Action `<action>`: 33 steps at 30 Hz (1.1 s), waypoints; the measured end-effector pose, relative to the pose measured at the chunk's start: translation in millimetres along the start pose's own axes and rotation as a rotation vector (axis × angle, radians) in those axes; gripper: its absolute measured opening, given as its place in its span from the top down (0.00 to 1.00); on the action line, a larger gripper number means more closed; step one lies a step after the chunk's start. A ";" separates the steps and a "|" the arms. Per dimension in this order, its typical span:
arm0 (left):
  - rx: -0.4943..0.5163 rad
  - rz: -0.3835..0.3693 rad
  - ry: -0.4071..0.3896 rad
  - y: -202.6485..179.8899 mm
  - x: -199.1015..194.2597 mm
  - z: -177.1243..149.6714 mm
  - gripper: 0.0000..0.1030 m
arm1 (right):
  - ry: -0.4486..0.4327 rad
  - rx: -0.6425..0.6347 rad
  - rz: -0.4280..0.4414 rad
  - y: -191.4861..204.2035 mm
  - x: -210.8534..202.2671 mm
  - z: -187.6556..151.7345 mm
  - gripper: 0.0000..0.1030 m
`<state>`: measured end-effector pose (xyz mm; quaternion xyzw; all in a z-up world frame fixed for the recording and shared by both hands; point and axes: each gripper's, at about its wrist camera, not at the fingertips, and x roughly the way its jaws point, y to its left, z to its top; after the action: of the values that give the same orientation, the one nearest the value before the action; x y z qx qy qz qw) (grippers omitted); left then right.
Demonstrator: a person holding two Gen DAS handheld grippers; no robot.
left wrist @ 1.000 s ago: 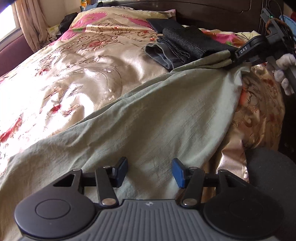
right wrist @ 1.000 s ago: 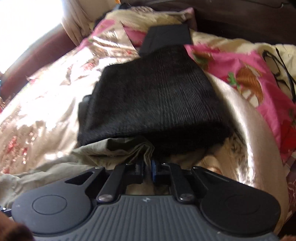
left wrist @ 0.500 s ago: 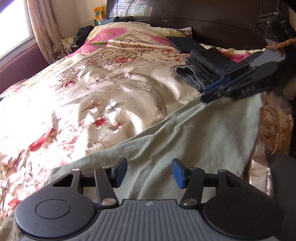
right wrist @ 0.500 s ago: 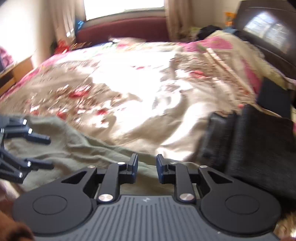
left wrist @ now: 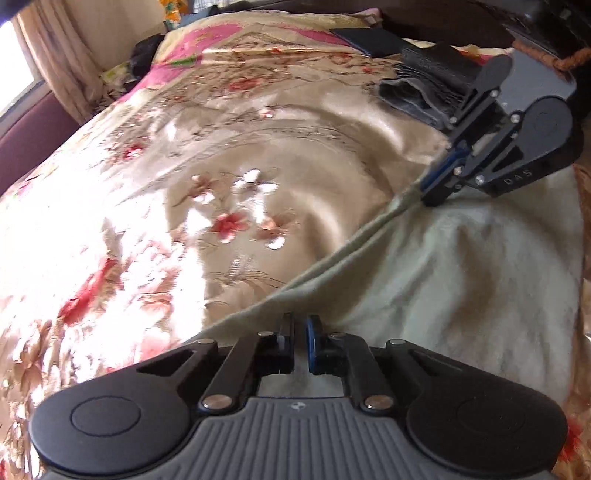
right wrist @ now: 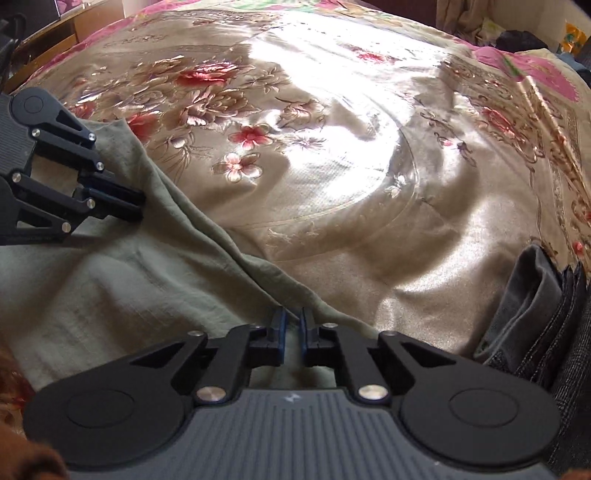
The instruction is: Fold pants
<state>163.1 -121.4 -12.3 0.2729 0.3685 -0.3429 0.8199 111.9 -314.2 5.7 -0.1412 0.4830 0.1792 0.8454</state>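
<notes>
Pants, sage-green soft woven cloth | limp, light, draped loosely | left gripper and right gripper both pinched its far edge | best held there

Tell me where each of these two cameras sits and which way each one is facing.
Left wrist view: sits on the left gripper, looking down along its fingers across the sage-green cloth pants and floral satin bedspread toward the dark wooden headboard; the right gripper shows at right.
Right wrist view: sits on the right gripper, looking across the bedspread; the left gripper shows at left.
Shared: both grippers pinching the pants' edge, the bedspread, the stack of folded dark clothes.
</notes>
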 end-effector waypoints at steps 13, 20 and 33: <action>0.039 -0.034 -0.049 -0.5 -23.6 -0.3 0.52 | 0.027 -0.160 0.028 10.3 -11.8 -9.8 0.68; 0.186 -0.080 0.033 -12.9 -3.3 7.1 0.53 | 0.066 -0.238 0.062 9.7 -1.1 5.1 0.67; 0.190 -0.043 0.010 6.2 -3.3 12.4 0.75 | 0.036 -0.114 -0.008 4.4 -10.8 14.6 1.00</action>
<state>171.4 -125.1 -1.3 0.3430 0.3441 -0.3925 0.7810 116.0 -306.1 22.0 -0.1944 0.4866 0.2004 0.8278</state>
